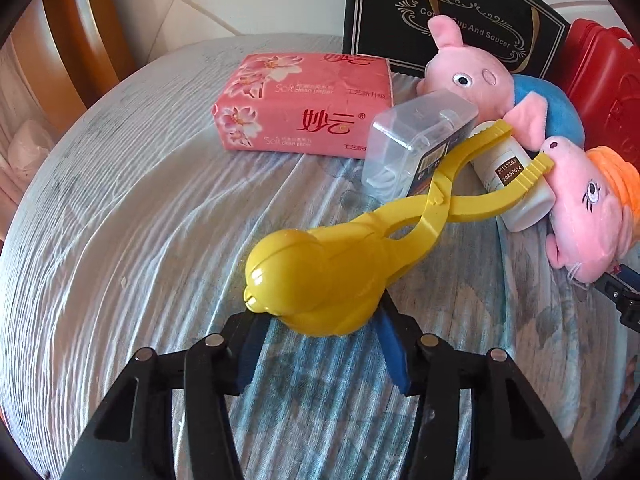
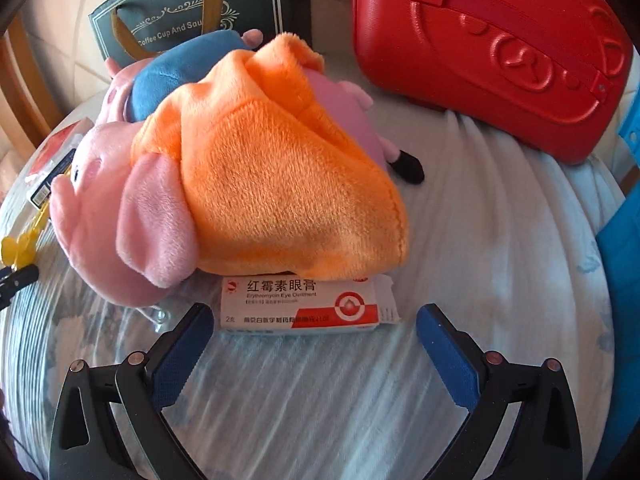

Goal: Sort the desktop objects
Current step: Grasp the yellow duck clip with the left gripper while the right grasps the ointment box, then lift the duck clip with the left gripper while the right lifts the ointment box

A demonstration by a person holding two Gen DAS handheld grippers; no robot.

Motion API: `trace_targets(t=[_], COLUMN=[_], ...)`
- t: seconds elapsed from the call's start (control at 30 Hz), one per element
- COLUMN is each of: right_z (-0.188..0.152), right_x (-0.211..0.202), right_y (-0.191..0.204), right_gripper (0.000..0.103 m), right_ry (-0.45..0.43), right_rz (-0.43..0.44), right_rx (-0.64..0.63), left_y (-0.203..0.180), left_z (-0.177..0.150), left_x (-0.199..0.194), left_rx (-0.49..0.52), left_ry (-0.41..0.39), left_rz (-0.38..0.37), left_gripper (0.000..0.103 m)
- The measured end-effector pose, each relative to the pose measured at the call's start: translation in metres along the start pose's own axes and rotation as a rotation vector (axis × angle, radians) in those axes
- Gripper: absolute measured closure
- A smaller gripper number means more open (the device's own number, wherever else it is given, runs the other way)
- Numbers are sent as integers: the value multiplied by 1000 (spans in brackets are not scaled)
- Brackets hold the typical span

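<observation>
The yellow clamp toy [image 1: 320,280] lies mid-table, its round head between the left gripper [image 1: 316,344] pads, which pinch it. Hard, smooth, light plastic; the domed head may slip. The right gripper [image 2: 316,340] gapes around the ointment box [image 2: 308,306], untouched.

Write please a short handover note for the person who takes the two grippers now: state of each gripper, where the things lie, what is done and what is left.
Left gripper: jaws closed around the round head of the yellow clamp toy; its handles rest on the white bottle and the clear plastic box.
Right gripper: open, empty, in front of the eye ointment box, which lies partly under the orange-dressed pig plush.
Behind: pink tissue pack, blue-dressed pig plush, black gift bag, red case.
Done: nothing appears sorted yet.
Left: lift the toy away, take the ointment box, then the rest.
</observation>
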State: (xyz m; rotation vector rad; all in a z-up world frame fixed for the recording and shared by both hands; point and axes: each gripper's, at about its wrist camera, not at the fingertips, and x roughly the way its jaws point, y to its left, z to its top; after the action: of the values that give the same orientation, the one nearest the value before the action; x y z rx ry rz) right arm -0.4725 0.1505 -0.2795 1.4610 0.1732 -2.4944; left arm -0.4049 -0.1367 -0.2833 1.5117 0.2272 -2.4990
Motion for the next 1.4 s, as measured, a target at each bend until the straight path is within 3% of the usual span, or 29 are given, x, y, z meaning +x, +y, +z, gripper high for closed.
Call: trace_targets(t=[0.13,0.17,0.2,0.27,0.47,0.57,0.77,0.9,0.97,1.07,1.1,1.4], right_z=[0,0,0,0,-6,-11,-17,-25,-24,-29,-27,-13], right_x=[1,0,-1,-4,-19,-38,-82,-100,-99,-96,-93,-65], right_y=[-1,-1,0,3,3,1,3,6,15,25,30,64], right_gripper=[0,6,19,28,29,29,29,29,29,29,29,29], right_ry=[-17,-20,-26,-30,-14,-28,-67,-77,-72,-68,-66,-40], right_rz=[5,10,-8,-24,-6,-3,-9,12,26,46,51,93], right_rx=[9,7,-6,-24,-13,-3,4,-13,-20,-34,-43,-101], left_y=[1,2,3,2,0,2,-1,-5,-8,-10,-11,-23], left_z=[-1,-2,-2,-3,-6,-6,-13,-18,-15,-7,-5,9], left_x=[-1,-1,-1,-4,-25,-41,-64,-70,-69,-63,-59,8], left_rx=[0,-3,-3,-1,1,-9,-4,22,53,74,77,102], left_ry=[5,4,5,4,-26,-35,-49,-3,-1,-15,-18,68], left_rz=[-14,-20,-24,-28,-25,-35,-56,-91,-64,-46,-51,1], left_gripper=[53,53,54,54,59,93,94,94,82,44,41,39])
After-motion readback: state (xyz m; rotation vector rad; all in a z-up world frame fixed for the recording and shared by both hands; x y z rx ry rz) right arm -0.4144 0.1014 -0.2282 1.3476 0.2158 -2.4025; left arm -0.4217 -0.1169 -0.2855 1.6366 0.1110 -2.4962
